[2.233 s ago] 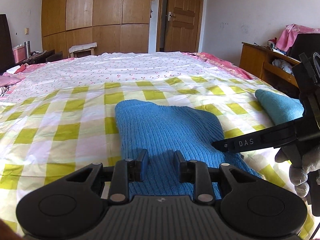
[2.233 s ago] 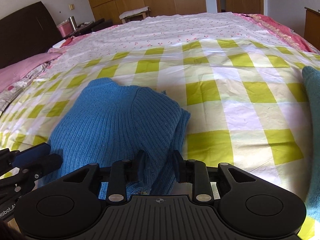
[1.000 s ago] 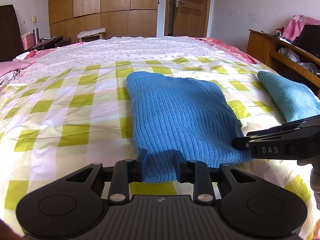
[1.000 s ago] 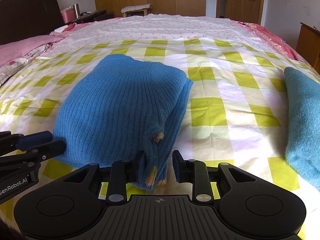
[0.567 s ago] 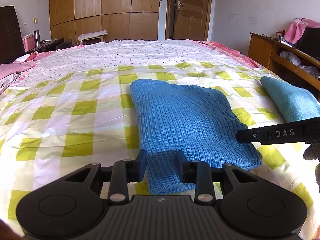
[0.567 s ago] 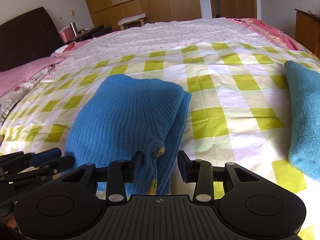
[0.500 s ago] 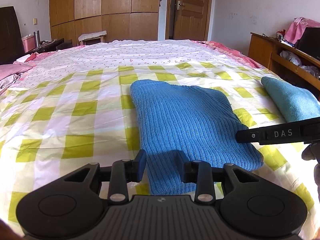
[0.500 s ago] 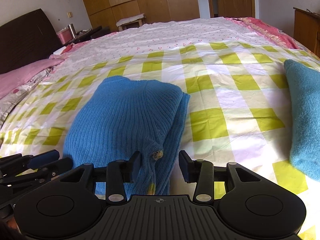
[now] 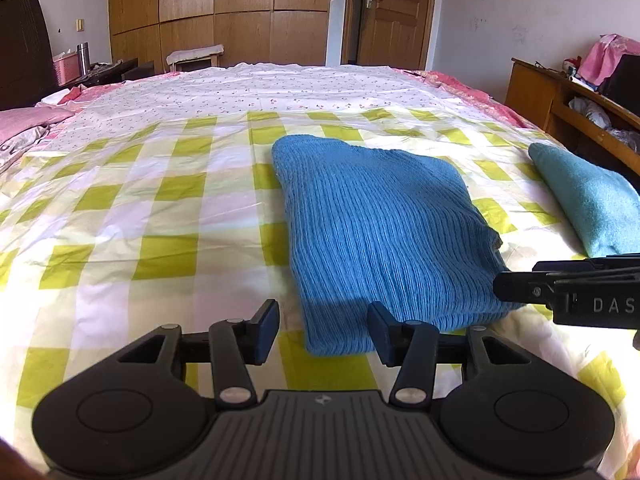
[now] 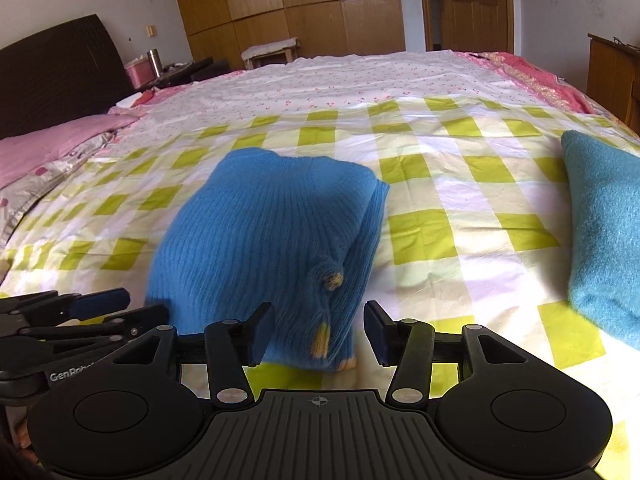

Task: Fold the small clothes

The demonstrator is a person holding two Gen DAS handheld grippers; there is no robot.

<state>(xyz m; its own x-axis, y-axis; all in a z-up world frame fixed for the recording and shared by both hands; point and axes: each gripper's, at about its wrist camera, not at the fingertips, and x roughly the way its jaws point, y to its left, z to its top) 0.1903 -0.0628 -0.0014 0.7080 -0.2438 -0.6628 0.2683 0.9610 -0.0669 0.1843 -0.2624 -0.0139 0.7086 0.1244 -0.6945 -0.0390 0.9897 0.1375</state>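
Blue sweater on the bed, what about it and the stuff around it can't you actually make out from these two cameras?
- Blue sweater: underside and inner fold layers hidden by its top layer, both views.
- Its near hem: right wrist view, blurred, partly behind the right gripper.
- Teal cloth: cut off by the frame edge, both views.
- Shelf clutter: left wrist view, too small to identify.

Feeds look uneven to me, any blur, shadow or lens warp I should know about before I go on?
Left wrist view: sharp; the left hand-held gripper casts a dark shadow on the near edge of the blue sweater; the wardrobe bows from the fisheye. Right wrist view: the sweater is smeared, most along its left edge, and the checked sheet beside it is soft; corners dark in both.
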